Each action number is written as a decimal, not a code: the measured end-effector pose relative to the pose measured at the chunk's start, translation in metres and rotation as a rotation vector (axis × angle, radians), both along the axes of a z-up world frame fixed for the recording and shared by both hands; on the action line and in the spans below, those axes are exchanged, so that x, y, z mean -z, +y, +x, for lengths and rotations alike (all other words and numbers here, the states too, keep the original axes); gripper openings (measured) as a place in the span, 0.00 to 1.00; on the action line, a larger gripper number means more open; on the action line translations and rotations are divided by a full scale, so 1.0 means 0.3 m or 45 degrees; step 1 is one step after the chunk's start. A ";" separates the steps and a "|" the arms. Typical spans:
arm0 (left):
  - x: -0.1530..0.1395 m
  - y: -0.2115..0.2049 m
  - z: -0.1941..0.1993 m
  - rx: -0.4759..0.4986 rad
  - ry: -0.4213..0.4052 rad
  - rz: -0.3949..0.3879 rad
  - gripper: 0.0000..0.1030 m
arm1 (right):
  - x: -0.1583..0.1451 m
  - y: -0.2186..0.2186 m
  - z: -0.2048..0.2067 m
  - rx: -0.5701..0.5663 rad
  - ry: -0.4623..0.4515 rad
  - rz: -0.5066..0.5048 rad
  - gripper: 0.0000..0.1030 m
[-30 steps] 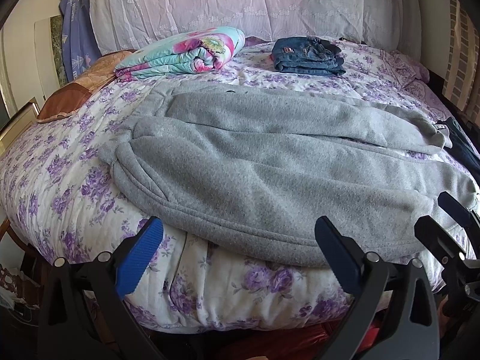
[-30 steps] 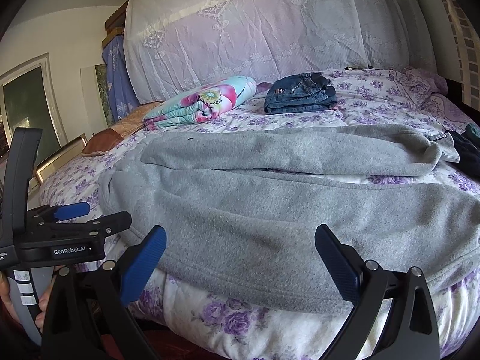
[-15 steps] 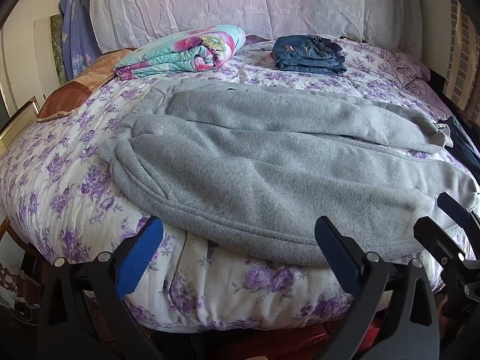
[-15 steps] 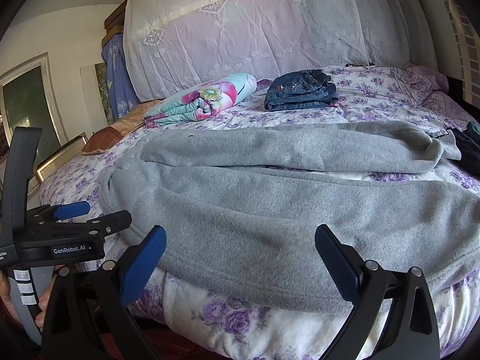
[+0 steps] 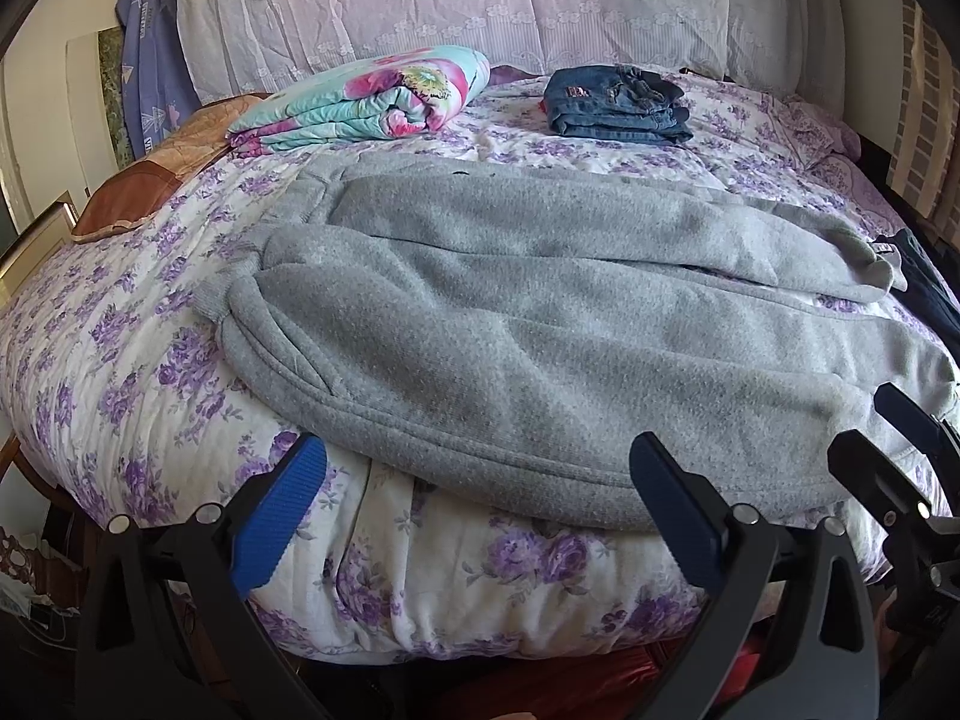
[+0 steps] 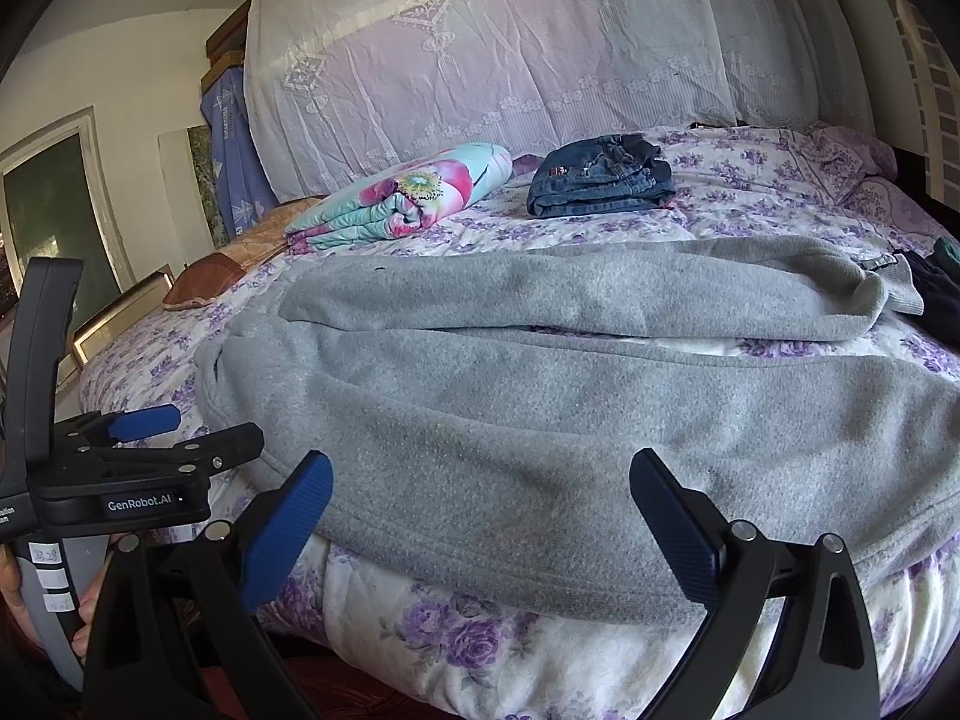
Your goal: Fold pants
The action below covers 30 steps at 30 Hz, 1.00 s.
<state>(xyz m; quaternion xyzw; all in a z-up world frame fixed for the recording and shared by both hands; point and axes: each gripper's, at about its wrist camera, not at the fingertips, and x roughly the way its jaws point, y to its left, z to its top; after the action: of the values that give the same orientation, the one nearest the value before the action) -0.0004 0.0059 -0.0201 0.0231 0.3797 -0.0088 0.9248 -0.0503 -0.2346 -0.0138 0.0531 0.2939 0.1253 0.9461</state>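
The grey fleece pants (image 5: 540, 324) lie spread across the near half of the bed with its white quilt printed in purple flowers (image 5: 120, 348), waistband end toward the left, legs running to the right. The upper leg (image 6: 570, 288) lies folded over at the far side, with a strip of quilt showing between it and the lower leg. The near edge of the pants hangs just over the front edge of the bed.

The left tool (image 5: 477, 507), black with blue ribbed pads, is spread wide and holds nothing; it sits just in front of the near edge of the pants, not touching the cloth. The right tool (image 6: 480, 516) is likewise spread wide and empty, low before the near hem. In the right wrist view the left tool appears at the left edge, gripped by a hand (image 6: 90, 600).

Toward the headboard rest a folded turquoise blanket with pink flowers (image 5: 360, 102) and a folded pair of blue denim jeans (image 5: 618, 102), well apart from the pants. Dark clothing (image 5: 927, 294) lies at the right edge of the bed.
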 end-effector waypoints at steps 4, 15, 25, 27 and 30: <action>0.004 0.003 -0.004 0.000 0.004 0.000 0.96 | 0.000 0.000 0.000 0.000 0.001 0.000 0.97; 0.000 -0.002 0.002 0.000 0.005 0.000 0.96 | -0.002 -0.001 0.001 0.000 0.003 0.001 0.97; 0.008 -0.004 0.003 -0.003 0.012 -0.005 0.96 | 0.003 -0.011 0.009 0.003 0.010 0.013 0.97; 0.012 0.001 0.006 -0.007 0.017 -0.009 0.96 | -0.003 -0.023 0.014 -0.004 0.006 0.018 0.97; -0.011 0.039 0.025 -0.041 -0.006 -0.004 0.96 | -0.051 -0.065 0.029 -0.017 -0.057 0.037 0.97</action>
<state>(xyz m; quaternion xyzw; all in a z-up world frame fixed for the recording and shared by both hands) 0.0070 0.0176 -0.0169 0.0156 0.3779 0.0056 0.9257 -0.0416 -0.2542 0.0014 0.0619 0.2712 0.1370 0.9507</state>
